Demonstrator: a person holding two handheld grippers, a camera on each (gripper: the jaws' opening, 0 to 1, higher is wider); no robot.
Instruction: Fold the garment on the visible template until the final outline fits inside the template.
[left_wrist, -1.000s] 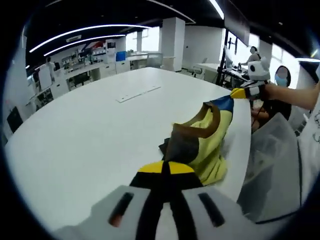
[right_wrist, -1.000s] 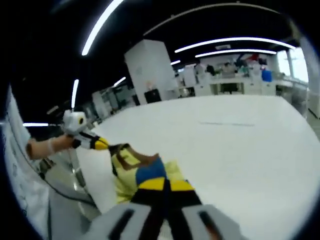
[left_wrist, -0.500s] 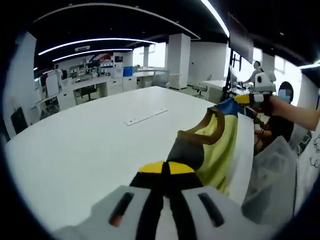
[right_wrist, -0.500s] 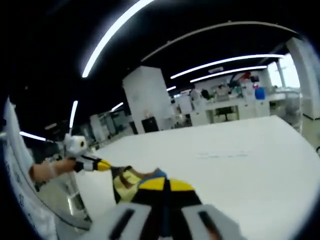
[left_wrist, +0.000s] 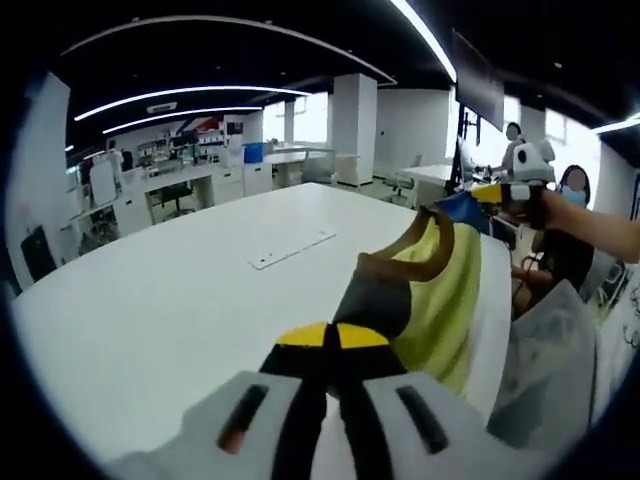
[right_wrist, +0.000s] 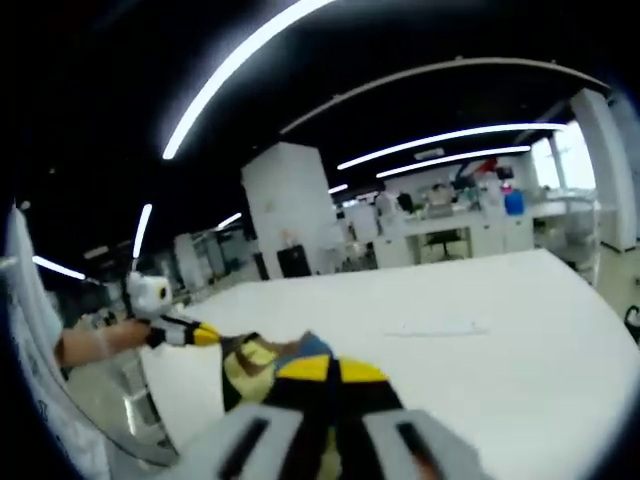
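Left gripper view looks across a large white table (left_wrist: 170, 300) whose top runs far back toward a room of desks and white columns, and the same table (right_wrist: 450, 340) spreads wide in the right gripper view under long ceiling light strips. Over the table's near right edge hangs the garment (left_wrist: 430, 300), a yellow piece with a brown collar band, a dark grey panel and a blue corner, pulled taut in the air between the two tools rather than lying flat. In the right gripper view the garment (right_wrist: 262, 362) shows as a short yellow, brown and blue span running left from the near jaws. A pale translucent plastic sheet (left_wrist: 545, 370) stands beside the table edge at the right. The left gripper (left_wrist: 333, 345) has its yellow-tipped jaws pressed together on the grey end of the cloth. The right gripper (right_wrist: 322, 375) likewise has its jaws closed, pinching the blue corner. Seen from the left, the right gripper (left_wrist: 492, 195) is held up by a bare forearm, and seen from the right, the left gripper (right_wrist: 200, 333) is held out the same way. A thin flat white strip (left_wrist: 292, 250) lies on the tabletop, well apart from the garment.
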